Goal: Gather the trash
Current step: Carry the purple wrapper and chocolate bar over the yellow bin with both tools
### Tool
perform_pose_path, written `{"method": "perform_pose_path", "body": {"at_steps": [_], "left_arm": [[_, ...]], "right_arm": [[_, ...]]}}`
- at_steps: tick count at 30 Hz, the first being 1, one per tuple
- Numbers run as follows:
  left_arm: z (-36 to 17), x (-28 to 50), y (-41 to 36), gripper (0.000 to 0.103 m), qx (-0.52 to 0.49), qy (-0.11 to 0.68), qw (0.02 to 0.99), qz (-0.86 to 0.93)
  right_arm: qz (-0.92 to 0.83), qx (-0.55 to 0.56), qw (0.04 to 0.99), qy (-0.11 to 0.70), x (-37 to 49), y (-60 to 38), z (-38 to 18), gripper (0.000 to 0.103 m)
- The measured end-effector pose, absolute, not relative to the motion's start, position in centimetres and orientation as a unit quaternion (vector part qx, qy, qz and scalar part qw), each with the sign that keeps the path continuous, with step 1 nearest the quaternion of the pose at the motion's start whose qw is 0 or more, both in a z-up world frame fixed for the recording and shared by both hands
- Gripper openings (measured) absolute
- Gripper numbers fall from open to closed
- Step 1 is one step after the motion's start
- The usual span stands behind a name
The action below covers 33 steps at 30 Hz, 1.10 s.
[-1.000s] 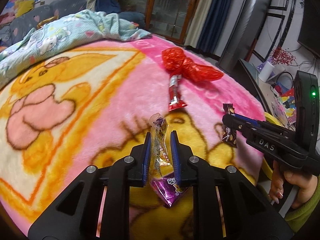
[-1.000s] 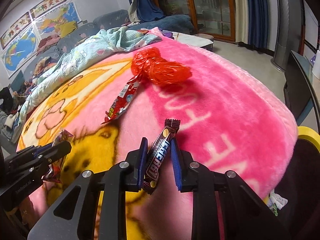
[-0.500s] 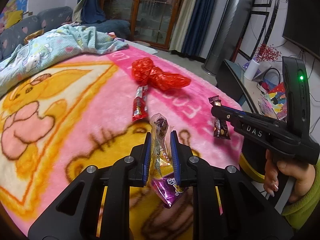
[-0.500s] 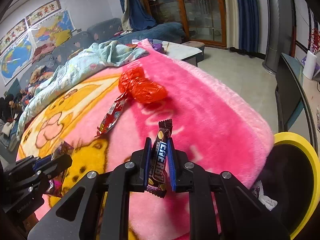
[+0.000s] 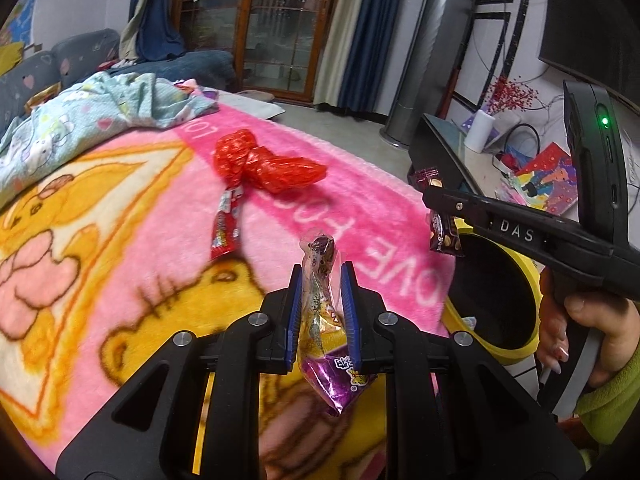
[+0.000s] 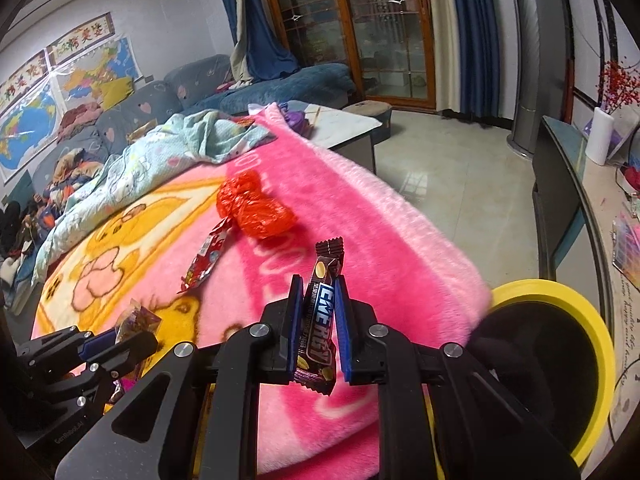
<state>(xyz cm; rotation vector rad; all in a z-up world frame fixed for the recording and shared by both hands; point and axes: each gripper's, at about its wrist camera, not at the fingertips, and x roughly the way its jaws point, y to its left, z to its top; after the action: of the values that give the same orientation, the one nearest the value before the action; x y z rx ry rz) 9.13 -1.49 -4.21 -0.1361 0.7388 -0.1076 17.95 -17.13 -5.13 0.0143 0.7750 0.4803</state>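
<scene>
My left gripper point(image 5: 320, 276) is shut on a clear and purple snack wrapper point(image 5: 324, 320), held above the pink blanket point(image 5: 132, 264). My right gripper point(image 6: 319, 286) is shut on a brown energy bar wrapper point(image 6: 320, 320), lifted over the blanket's right edge. In the left wrist view the right gripper point(image 5: 434, 204) hangs with its bar wrapper point(image 5: 442, 236) beside the yellow-rimmed trash bin point(image 5: 516, 344). On the blanket lie a crumpled red plastic bag point(image 5: 266, 164) and a red candy wrapper point(image 5: 226, 224); the right wrist view shows the bag point(image 6: 254, 208), the candy wrapper point(image 6: 204, 258) and the bin point(image 6: 596, 344).
A light blue patterned sheet point(image 6: 160, 152) is bunched at the blanket's far side. A dark TV stand point(image 6: 560, 184) with a white vase point(image 6: 602, 142) runs along the right wall. Tiled floor point(image 6: 452, 184) lies beyond the blanket, with a sofa point(image 6: 168, 100) at the back.
Both grippers have risen and swung right with their wrappers; the yellow bin has come into view. The right gripper's jaws closed tighter on the bar wrapper.
</scene>
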Motion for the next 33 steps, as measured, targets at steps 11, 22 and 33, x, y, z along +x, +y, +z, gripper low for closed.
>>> {"method": "perform_pose_path", "body": {"at_steps": [11, 22, 33], "left_arm": [[-3.1, 10.1, -5.5, 0.013, -0.04, 0.35, 0.931, -0.095], [-2.2, 10.8, -9.5, 0.013, -0.022, 0.334, 0.933, -0.135], [-1.3, 11.6, -13.2, 0.013, -0.001, 0.318, 0.933, -0.169]], "right_arm": [[0.197, 0.013, 0.912, 0.359, 17.7, -21.7, -3.9, 0.015], [0.155, 0.02, 0.925, 0.346, 17.0, -26.8, -3.4, 0.015], [0.109, 0.038, 0.932, 0.343, 16.5, -31.8, -3.7, 0.015]]}}
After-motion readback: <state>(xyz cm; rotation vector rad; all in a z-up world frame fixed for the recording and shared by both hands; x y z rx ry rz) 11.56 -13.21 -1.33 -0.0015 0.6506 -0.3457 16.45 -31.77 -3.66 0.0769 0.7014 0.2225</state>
